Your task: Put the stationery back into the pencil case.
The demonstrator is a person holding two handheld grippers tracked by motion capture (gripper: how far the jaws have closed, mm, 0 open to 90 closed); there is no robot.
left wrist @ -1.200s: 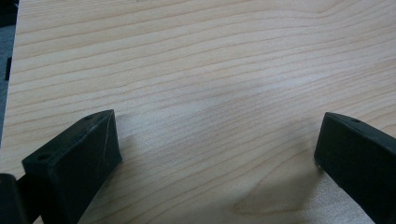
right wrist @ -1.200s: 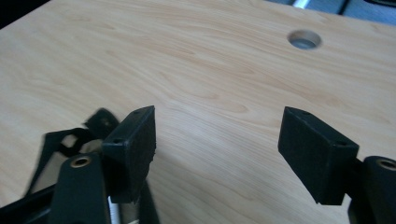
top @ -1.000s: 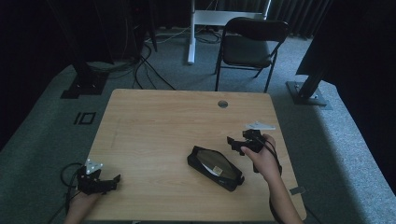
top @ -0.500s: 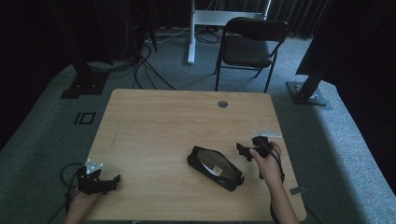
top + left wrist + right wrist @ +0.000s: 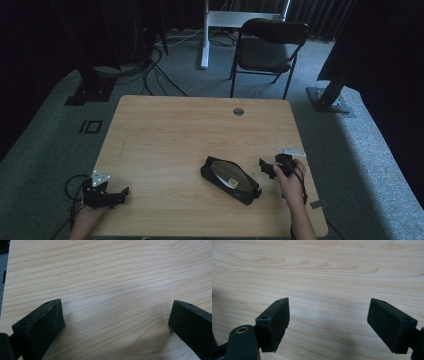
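The right hand-held gripper [image 5: 269, 166] sits low over the bench [image 5: 190, 130] near its right edge, a little forward of the near right corner, held from behind by the person's right hand [image 5: 290, 176]. Its jaws are released and have just been opening; in the right gripper view [image 5: 327, 323] they stand wide apart with bare wood grain between them and nothing in their grasp. A grey three-cornered plate [image 5: 291, 150] shows just beyond the hand, toward the right edge.

Just beside this hand-held gripper, on its left, lies a black pouch [image 5: 230, 180]. It rests flat on the bench, set at a slant, with one end pointing toward the middle of the bench and the other toward the near edge. Its top gapes open and something pale and brownish shows inside; what that is cannot be told. The jaws point toward the pouch's right end but stand apart from it.

The left hand-held gripper [image 5: 116, 194] lies at the near left corner of the bench, well apart from the pouch, with the left hand [image 5: 92, 212] behind it and a cable looping off the bench edge. In the left gripper view [image 5: 116, 323] its jaws are likewise spread wide and empty over plain wood.

Toward the far edge, right of centre, a small round hole [image 5: 238, 111] is set in the bench top. Beyond the bench a dark chair [image 5: 267, 47] stands on the grey floor.
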